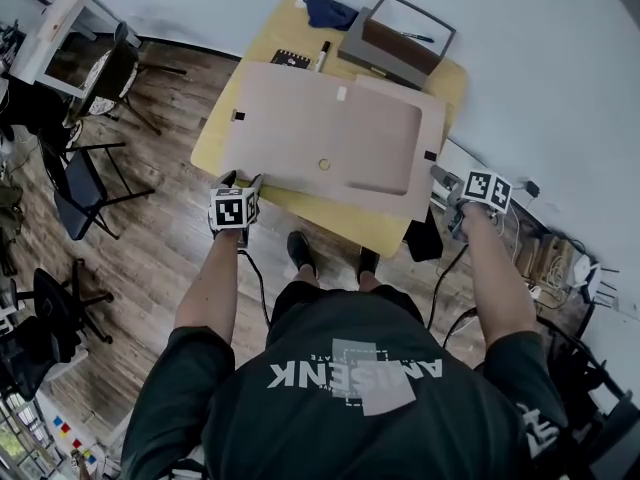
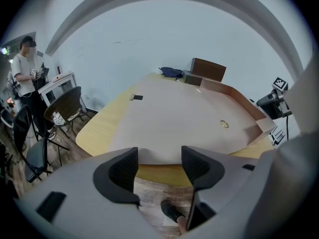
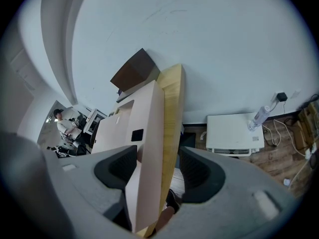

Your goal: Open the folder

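Observation:
A large beige folder (image 1: 330,133) lies flat on the yellow wooden table (image 1: 215,133), with a small round clasp (image 1: 324,165) near its front. My left gripper (image 1: 240,180) hovers at the folder's near left corner. In the left gripper view its jaws (image 2: 158,166) are open just short of the folder's (image 2: 184,118) front edge, with nothing between them. My right gripper (image 1: 440,176) is at the folder's right edge. In the right gripper view its jaws (image 3: 157,168) are open, with the folder's (image 3: 134,133) edge and the table's (image 3: 172,113) rim between them.
At the back of the table are a grey box with a brown lid (image 1: 395,43), a dark blue cloth (image 1: 330,10), a marker (image 1: 322,56) and a black notebook (image 1: 290,60). Black chairs (image 1: 85,183) stand on the left. A white unit (image 3: 234,133) and cables sit on the right floor.

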Demonstrator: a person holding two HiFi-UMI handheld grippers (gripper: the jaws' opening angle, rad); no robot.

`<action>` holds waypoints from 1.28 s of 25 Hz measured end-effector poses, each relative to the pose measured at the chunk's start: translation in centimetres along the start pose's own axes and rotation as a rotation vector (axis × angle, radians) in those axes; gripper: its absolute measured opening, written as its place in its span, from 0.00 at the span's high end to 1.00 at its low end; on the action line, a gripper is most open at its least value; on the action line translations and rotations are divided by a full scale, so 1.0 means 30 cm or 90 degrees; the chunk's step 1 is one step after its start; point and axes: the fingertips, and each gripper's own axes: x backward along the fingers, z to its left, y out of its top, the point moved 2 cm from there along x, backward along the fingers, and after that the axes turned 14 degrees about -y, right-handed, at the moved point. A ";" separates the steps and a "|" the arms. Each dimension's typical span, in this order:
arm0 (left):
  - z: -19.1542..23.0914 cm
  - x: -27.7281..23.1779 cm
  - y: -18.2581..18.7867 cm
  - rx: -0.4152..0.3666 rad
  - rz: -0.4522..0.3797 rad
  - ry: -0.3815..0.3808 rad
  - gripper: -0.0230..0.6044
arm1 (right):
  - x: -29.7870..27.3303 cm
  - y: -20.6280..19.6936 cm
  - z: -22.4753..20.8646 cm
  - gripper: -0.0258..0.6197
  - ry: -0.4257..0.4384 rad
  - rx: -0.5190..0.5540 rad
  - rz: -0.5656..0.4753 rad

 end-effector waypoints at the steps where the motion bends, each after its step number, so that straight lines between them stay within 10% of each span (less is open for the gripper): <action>1: -0.002 0.008 0.011 0.003 -0.005 -0.005 0.53 | 0.001 0.002 0.003 0.56 -0.001 0.010 0.001; 13: -0.188 0.262 0.370 -0.062 -0.235 -0.040 0.53 | 0.238 0.186 0.119 0.56 0.062 0.061 -0.166; 27: -0.680 0.541 0.746 -0.224 -0.345 -0.174 0.55 | 0.781 0.312 0.412 0.59 0.181 0.275 -0.386; 32: -0.811 0.672 0.845 -0.229 -0.408 -0.183 0.72 | 0.937 0.307 0.474 0.64 0.193 0.323 -0.439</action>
